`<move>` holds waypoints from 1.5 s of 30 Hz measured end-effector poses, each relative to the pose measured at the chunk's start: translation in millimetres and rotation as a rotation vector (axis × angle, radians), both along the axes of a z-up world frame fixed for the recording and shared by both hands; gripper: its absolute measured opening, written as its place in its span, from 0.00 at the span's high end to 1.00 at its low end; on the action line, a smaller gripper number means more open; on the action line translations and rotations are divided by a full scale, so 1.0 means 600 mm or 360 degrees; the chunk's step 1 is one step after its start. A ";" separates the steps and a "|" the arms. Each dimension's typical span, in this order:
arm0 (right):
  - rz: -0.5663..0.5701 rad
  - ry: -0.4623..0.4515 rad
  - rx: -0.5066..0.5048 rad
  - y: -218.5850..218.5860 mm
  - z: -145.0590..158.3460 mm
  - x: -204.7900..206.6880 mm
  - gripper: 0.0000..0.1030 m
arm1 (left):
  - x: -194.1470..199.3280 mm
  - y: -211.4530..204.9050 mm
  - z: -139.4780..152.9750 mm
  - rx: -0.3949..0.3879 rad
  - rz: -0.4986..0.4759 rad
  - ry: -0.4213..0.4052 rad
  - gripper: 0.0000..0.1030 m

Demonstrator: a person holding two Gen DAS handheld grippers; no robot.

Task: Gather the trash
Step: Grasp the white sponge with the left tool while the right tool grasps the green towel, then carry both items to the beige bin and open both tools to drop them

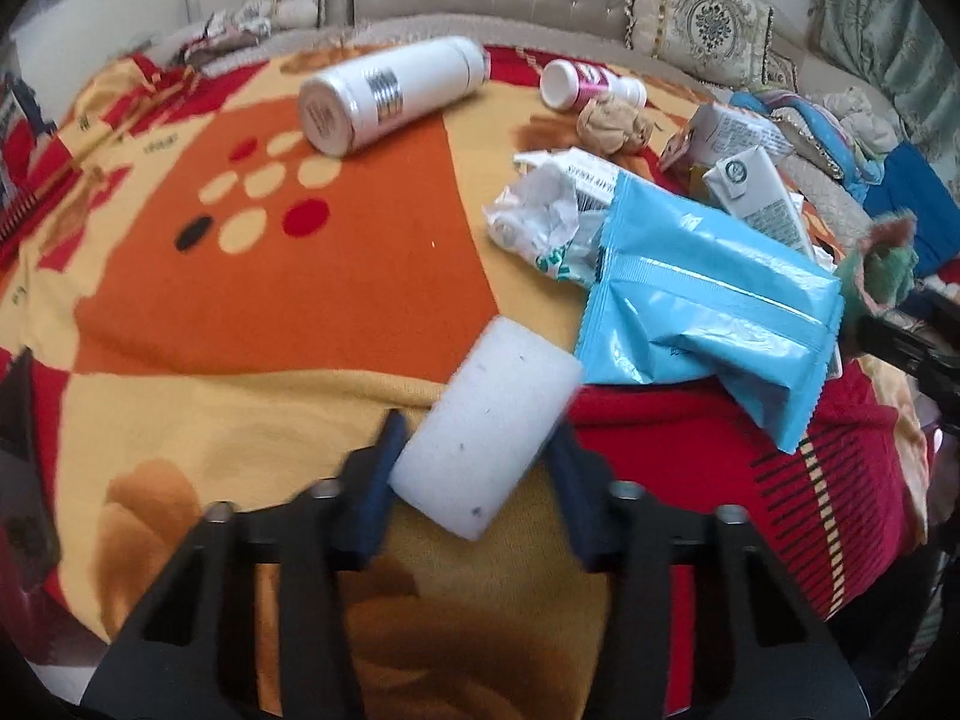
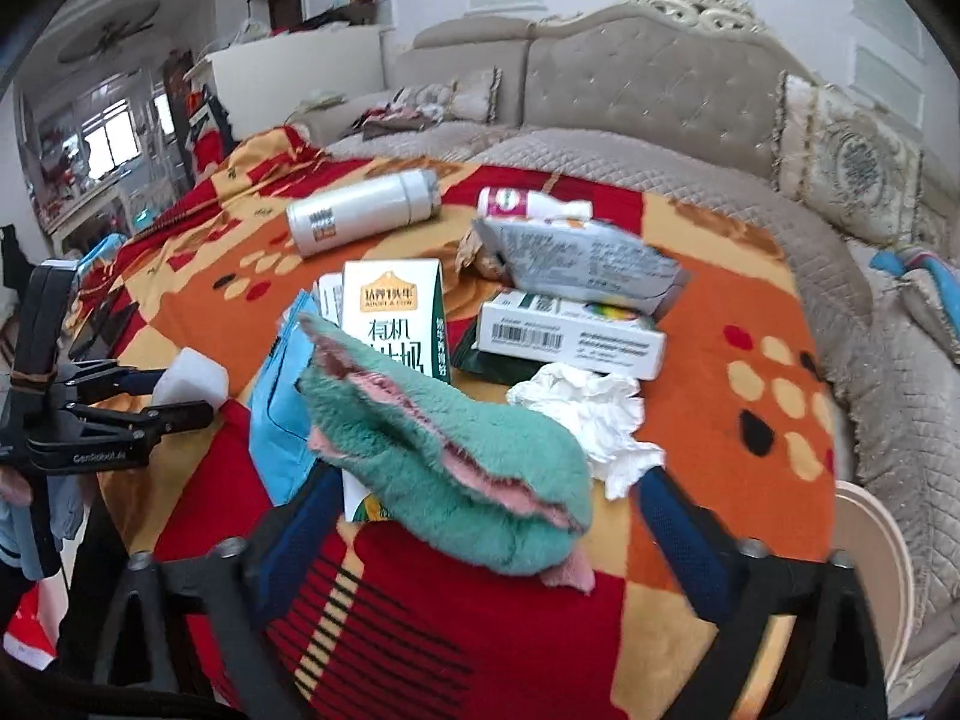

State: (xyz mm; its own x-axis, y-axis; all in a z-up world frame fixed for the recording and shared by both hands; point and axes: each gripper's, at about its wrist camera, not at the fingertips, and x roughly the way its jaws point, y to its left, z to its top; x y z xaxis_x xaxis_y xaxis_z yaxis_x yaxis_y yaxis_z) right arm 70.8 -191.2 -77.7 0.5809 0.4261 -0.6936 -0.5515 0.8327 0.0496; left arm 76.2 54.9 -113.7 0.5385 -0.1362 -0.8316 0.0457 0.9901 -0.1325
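A white foam block [image 1: 492,414] lies on the patterned blanket [image 1: 288,300], and my left gripper [image 1: 477,429] is shut on it, a blue pad against each long side. From the right wrist view, the same left gripper [image 2: 183,394] holds the foam block [image 2: 195,375] at the table's left edge. My right gripper [image 2: 489,475] stands open around a teal plush piece with pink lining [image 2: 456,468]. Its left finger is at the plush; the right finger stays apart from it. The plush rests on a milk carton [image 2: 396,318] and a blue wrapper [image 1: 708,294].
Crumpled white tissue [image 2: 594,414], a barcoded white box [image 2: 570,339], a large white bottle [image 1: 390,96], a small pink-labelled bottle [image 1: 585,81] and a brown paper ball [image 1: 612,120] lie on the blanket. A beige sofa [image 2: 660,78] curves behind the table.
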 end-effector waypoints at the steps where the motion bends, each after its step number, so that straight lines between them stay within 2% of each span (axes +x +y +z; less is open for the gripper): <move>1: -0.0003 0.0022 -0.0002 0.000 -0.004 0.004 0.33 | -0.002 0.000 0.002 -0.0008 0.0006 -0.0007 0.63; 3: 0.0002 -0.0008 0.0015 -0.003 -0.001 -0.001 0.39 | -0.007 -0.002 0.013 -0.0003 0.0004 -0.0026 0.69; 6: 0.0017 -0.0022 0.0078 -0.011 0.009 -0.013 0.47 | -0.014 -0.005 0.034 -0.0012 0.0006 -0.0064 0.70; 10: -0.0033 -0.0085 0.0173 -0.038 0.031 -0.032 0.49 | -0.021 -0.016 0.075 -0.0055 -0.0029 -0.0126 0.70; 14: -0.0100 -0.0093 0.0259 -0.075 0.054 -0.042 0.49 | -0.026 -0.056 0.117 -0.0124 -0.0142 -0.0177 0.70; 19: -0.0263 -0.0133 0.0293 -0.141 0.070 -0.054 0.49 | -0.026 -0.136 0.154 -0.0183 -0.0309 -0.0204 0.70; 26: -0.0547 -0.0152 0.0249 -0.268 0.069 -0.064 0.49 | -0.021 -0.299 0.183 -0.0217 -0.0560 -0.0205 0.70; 34: -0.0865 -0.0020 0.0219 -0.403 0.016 -0.050 0.49 | 0.004 -0.468 0.165 -0.0232 -0.0729 -0.0116 0.70; 38: -0.0971 0.0066 0.0219 -0.448 -0.025 -0.037 0.49 | 0.033 -0.548 0.136 -0.0172 -0.0782 -0.0056 0.69; 43: -0.1065 0.0168 0.0235 -0.486 -0.070 -0.021 0.49 | 0.061 -0.616 0.102 -0.0136 -0.0813 0.0005 0.69; 45: -0.1099 0.0192 0.0229 -0.498 -0.084 -0.016 0.48 | 0.070 -0.628 0.093 -0.0157 -0.0814 0.0029 0.69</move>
